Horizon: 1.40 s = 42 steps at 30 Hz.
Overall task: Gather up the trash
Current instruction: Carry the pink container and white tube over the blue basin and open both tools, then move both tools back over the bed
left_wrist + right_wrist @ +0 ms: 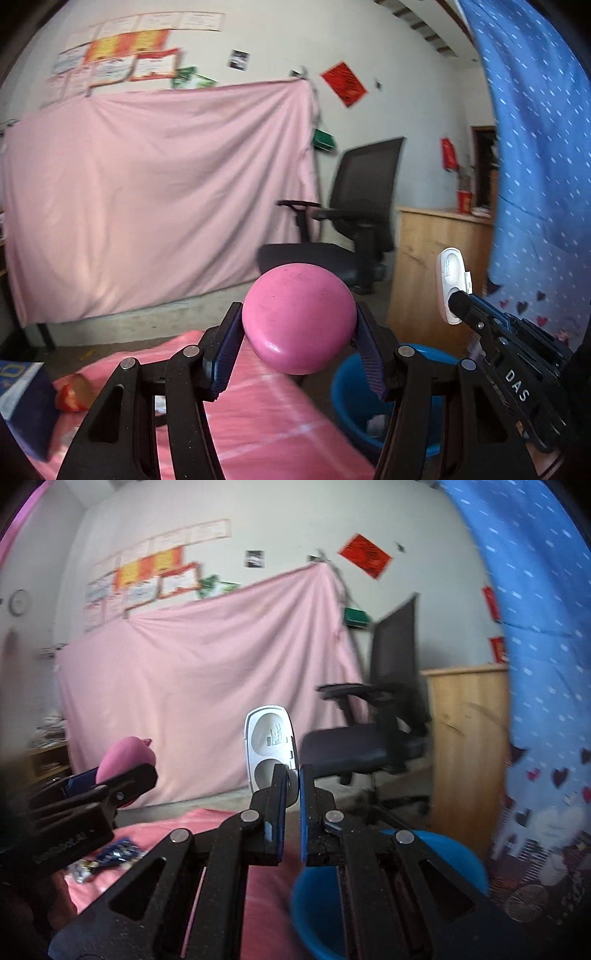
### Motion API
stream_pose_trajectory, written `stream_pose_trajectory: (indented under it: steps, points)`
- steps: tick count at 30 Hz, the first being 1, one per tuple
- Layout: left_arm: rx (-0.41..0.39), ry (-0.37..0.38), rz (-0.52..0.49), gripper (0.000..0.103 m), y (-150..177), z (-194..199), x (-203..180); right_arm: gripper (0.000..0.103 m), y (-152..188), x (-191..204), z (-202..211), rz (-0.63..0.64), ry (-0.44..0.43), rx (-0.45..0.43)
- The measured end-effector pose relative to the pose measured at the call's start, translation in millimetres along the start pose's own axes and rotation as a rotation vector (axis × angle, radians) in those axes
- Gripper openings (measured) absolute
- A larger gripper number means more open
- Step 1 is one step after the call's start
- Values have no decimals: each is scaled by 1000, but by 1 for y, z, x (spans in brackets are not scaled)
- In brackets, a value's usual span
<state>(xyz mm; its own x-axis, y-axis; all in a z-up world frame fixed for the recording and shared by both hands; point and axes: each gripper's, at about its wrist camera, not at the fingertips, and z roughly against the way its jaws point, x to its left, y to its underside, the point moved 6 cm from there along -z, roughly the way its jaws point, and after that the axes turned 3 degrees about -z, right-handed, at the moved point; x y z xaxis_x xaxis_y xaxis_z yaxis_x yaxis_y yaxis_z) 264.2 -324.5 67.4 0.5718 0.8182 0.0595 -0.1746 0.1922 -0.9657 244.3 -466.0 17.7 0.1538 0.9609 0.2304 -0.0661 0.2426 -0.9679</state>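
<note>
1. Left hand-held gripper (299,332): raised in the air, pads pressing on both sides of a round pink lid-like piece (299,317). In the right wrist view the same piece (125,762) shows at the left, clamped in that gripper.
2. Right hand-held gripper (291,779): jaws nearly pressed together, pinching the lower edge of a white plastic case (269,746), which stands upright above the fingertips. In the left wrist view the case (452,284) sits at the tip of the right gripper, well right of the pink piece.
3. Blue basin (354,398): below and between the two grippers, just beside the edge of the pink-covered counter (258,424). Something grey lies in its bottom; too blurred to identify.
4. On the counter: a red-and-gold foil wrapper (74,393) and a blue box (22,398) at far left; in the right wrist view, a blue packet (118,853) with small silvery scraps beside it.
5. Background: a pink sheet (159,195) draped against the wall, a black office chair (351,221), a wooden cabinet (439,266), and a blue patterned cloth (535,166) at right.
</note>
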Motion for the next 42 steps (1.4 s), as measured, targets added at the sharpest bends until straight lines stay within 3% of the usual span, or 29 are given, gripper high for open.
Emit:
stream_pose_trajectory:
  steps: [9,17,26,31,34,42]
  points:
    - [120,117,-13,53,22,-57,-54,20,33,-77,-26,-71,169,235]
    - [299,174,63,53,47,-105,-67,20,54,-105,-33,-107,222,351]
    - [418,187,44,53,68,-127,-81,21,69,-128,-39,-189,234,427]
    - [438,195,51,56,73,-127,-77,23,76,-135,-44,-231,225,452]
    - [425,183,48,63,71,-124,-74,23,75,-135,-46,-237,222,455]
    - [382,128,55,68,66,-109,-55,24,70,-129,-49,-211,217,428]
